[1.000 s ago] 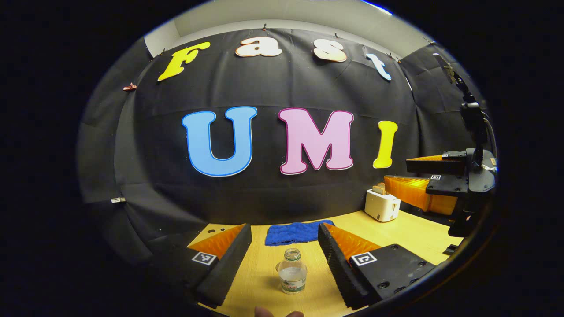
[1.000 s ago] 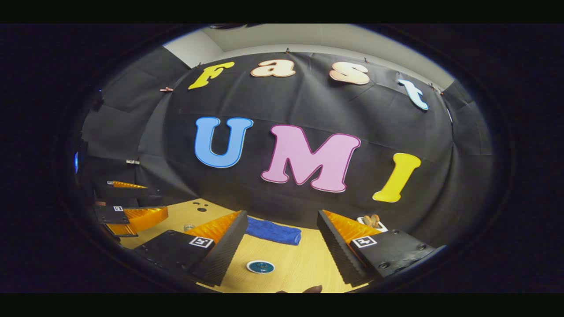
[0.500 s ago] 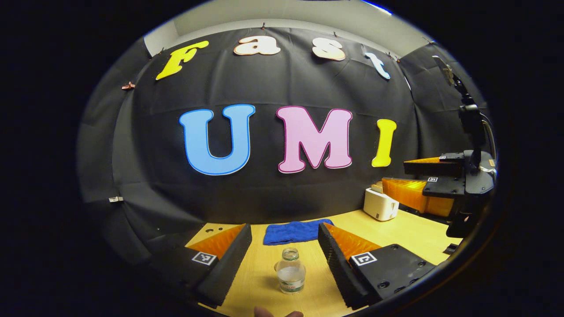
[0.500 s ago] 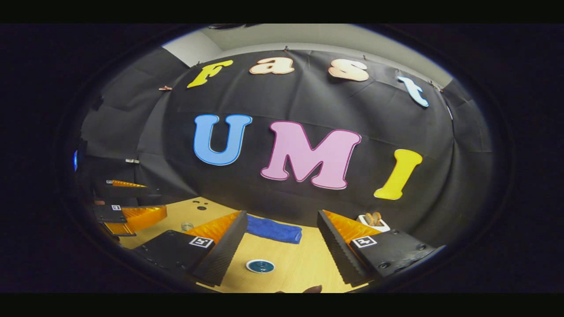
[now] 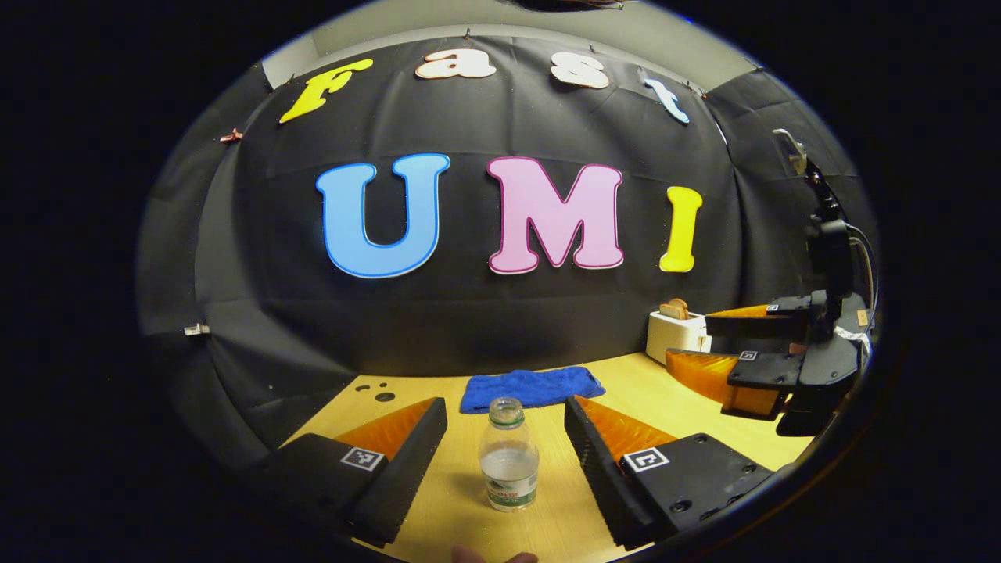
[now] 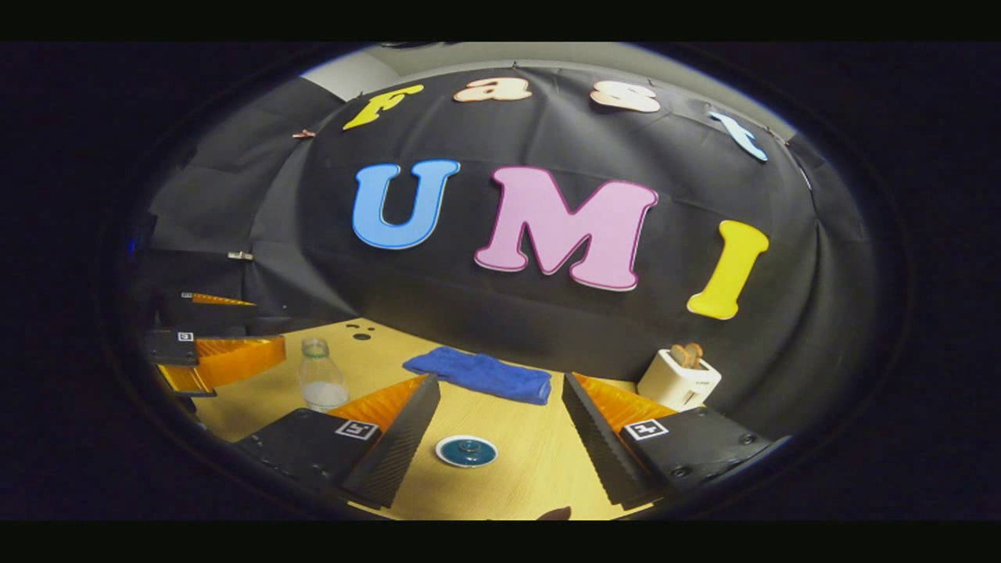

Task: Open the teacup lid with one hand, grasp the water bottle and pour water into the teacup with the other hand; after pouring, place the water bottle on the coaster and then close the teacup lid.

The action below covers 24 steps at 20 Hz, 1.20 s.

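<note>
1. Left gripper view: early approach, nothing grasped yet. Left tool [image 5: 505,450] spread wide, fingers level on either side of the water bottle [image 5: 509,467], well apart from its walls. Bottle upright on the counter [image 5: 626,383], cap off, partly filled, centred in the gap between the fingers. Next move, by judgement: advance until the bottle's body sits between the pads, then close gently at mid-height; too much squeeze on thin plastic with the neck open likely to push water out.

2. Same view, far right: right tool [image 5: 727,348] held above the counter, fingers spread, pointing leftward, near a white toaster [image 5: 674,335]. Blue cloth [image 5: 532,387] flat behind the bottle.

3. Right gripper view: right tool [image 6: 500,426] spread, tilted down over a round blue-rimmed piece [image 6: 466,450] lying flat on the counter between the fingers, untouched. Cannot tell whether teacup lid or coaster; knob-like centre suggests a lid. If the lid, next move calls for lowering and pinching the centre.

4. Same view, left: water bottle [image 6: 321,377] upright just beside the left tool [image 6: 205,328], spread too, toaster [image 6: 679,377] at right.
</note>
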### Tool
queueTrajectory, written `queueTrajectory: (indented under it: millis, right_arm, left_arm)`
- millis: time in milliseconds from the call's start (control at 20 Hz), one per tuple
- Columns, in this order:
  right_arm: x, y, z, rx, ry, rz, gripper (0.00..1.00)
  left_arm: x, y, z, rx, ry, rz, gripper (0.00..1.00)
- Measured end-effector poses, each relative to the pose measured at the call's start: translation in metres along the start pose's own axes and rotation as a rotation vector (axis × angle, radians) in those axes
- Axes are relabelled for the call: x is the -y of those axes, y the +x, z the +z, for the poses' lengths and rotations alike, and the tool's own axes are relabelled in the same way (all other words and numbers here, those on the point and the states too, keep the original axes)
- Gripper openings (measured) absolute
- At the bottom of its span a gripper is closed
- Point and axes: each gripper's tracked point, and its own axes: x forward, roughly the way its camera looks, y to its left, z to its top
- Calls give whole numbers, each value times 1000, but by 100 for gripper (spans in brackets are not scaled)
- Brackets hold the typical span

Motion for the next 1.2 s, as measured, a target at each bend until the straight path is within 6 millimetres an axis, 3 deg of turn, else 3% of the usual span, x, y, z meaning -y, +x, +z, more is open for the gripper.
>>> queueTrajectory:
  millis: [350,600,750,850,1050,1200]
  right_arm:
    - [-14,46,-87,-48,11,33,95]
    - [-30,61,-136,-118,15,78,73]
    - [-32,66,-151,-145,19,84,66]
    - [-34,67,-157,-162,36,92,54]
    - [-39,72,-161,-166,58,109,54]
    - [-39,71,-159,-159,65,114,29]
  left_arm:
    - [7,27,-62,-12,-14,8,95]
    - [3,41,-93,-17,-25,17,95]
    - [3,40,-105,-25,-17,10,95]
    - [3,41,-109,-30,-18,7,95]
    - [2,42,-115,-34,-26,14,95]
    - [3,43,-116,-36,-28,20,95]
